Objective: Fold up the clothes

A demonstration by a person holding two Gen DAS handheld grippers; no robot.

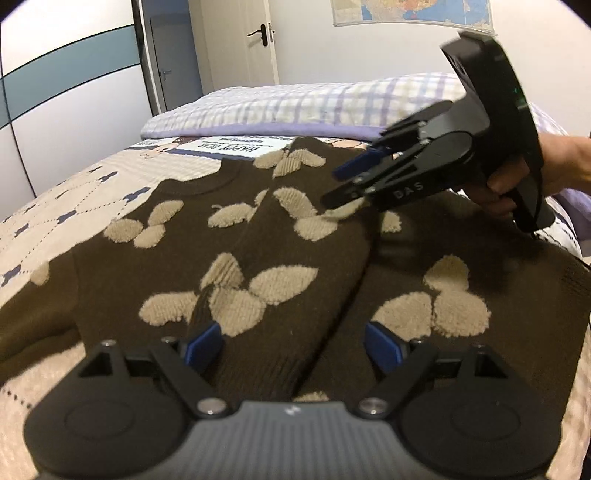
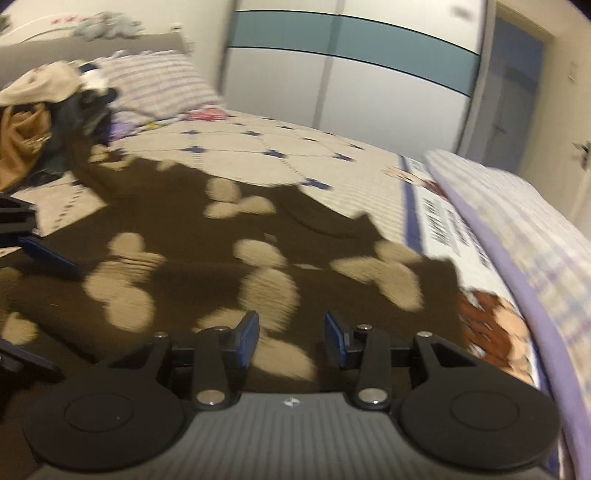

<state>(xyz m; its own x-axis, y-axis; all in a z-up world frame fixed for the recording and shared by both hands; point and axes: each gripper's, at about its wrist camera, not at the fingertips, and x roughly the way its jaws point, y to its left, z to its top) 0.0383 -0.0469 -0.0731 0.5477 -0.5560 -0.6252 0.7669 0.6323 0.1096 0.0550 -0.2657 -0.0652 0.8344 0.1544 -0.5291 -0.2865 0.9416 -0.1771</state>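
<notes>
A dark brown sweater [image 1: 295, 258] with beige fuzzy butterfly patches lies spread on the bed; the right wrist view shows it too [image 2: 192, 229]. One sleeve [image 1: 280, 325] is folded across its front and runs down between my left gripper's jaws. My left gripper [image 1: 294, 347] hangs low over the sweater's near edge, wide open, its pads clear of the cloth. My right gripper [image 1: 334, 186], held by a hand [image 1: 517, 181], hovers over the sweater's far right shoulder. In its own view the right gripper [image 2: 291, 341] is partly open with only the sweater's surface below.
A patterned bedspread [image 1: 74, 192] covers the bed. A plaid quilt [image 1: 295, 103] lies along the far side. A heap of clothes [image 2: 37, 122] sits beside a striped pillow [image 2: 159, 81]. A wardrobe [image 2: 351, 74] and a door [image 1: 262, 33] stand behind.
</notes>
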